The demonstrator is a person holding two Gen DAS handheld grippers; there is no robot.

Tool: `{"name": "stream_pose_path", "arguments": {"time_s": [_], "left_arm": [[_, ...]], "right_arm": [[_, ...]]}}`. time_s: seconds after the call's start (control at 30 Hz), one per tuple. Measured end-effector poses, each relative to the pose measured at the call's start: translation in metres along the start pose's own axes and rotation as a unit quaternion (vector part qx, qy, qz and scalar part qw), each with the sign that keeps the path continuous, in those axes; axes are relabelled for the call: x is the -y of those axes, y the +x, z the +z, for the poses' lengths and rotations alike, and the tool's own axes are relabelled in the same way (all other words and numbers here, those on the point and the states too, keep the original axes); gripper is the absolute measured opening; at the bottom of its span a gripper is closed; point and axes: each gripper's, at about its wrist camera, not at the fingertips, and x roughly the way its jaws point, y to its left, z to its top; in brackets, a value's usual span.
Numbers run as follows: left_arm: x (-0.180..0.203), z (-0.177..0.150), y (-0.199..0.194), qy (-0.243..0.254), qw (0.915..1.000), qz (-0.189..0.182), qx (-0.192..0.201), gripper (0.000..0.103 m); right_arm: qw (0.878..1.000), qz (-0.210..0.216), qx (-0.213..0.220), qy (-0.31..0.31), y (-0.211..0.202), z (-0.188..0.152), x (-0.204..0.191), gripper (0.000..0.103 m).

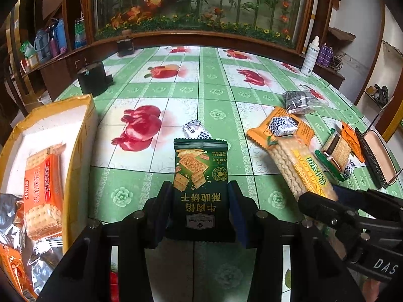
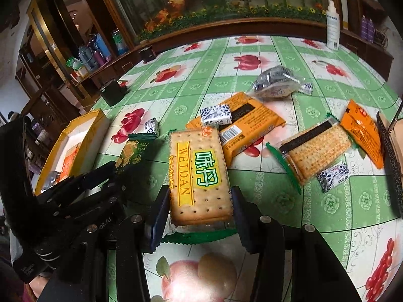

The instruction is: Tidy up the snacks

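Left gripper [image 1: 200,202] is clamped on a dark green foil cracker packet [image 1: 200,176], held above the table; right gripper [image 2: 199,206] is clamped on a clear-wrapped WEIDAN cracker pack [image 2: 199,173], its far end among the loose snacks.

Risks – both wrappers are slick and gripped near one end, so either may slide out or sag during transfer; tight pads may crack the biscuits. The two grippers sit close together and may collide on the way to the yellow cardboard box [image 1: 78,136].

Surface: green checked fruit-print tablecloth [image 1: 216,95] – glossy. Room: wooden cabinet, painted floral panel [image 1: 196,2] behind
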Motion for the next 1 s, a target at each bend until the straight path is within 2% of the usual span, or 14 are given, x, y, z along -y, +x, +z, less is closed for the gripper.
{"name": "stream_pose_path", "arguments": {"time_s": [0.23,0.4,0.53,0.7,0.87,1.0], "left_arm": [[0.002,-0.003,0.002,0.005,1.0,-0.003,-0.002,0.043],[0.003,-0.003,0.001,0.003,1.0,-0.006,-0.004,0.043],[0.001,-0.002,-0.007,-0.005,0.9998,-0.018,0.005,0.043],[0.003,0.0,-0.025,-0.008,0.9989,-0.035,0.031,0.043],[-0.004,-0.002,-0.053,-0.021,0.9971,-0.054,0.05,0.043],[-0.03,-0.008,-0.087,-0.036,0.9946,-0.079,0.057,0.043]], "right_arm": [[1.0,0.01,0.004,0.015,-0.003,0.0,0.0,0.052],[1.0,0.0,0.001,0.006,0.0,-0.002,0.0,0.051],[1.0,-0.004,0.016,0.01,-0.006,-0.001,0.003,0.051],[0.998,-0.014,0.05,0.018,-0.018,-0.002,0.009,0.051],[0.998,-0.003,0.047,0.044,-0.02,-0.007,0.007,0.051],[0.998,0.004,0.044,0.039,-0.028,-0.009,-0.017,0.051]]}}
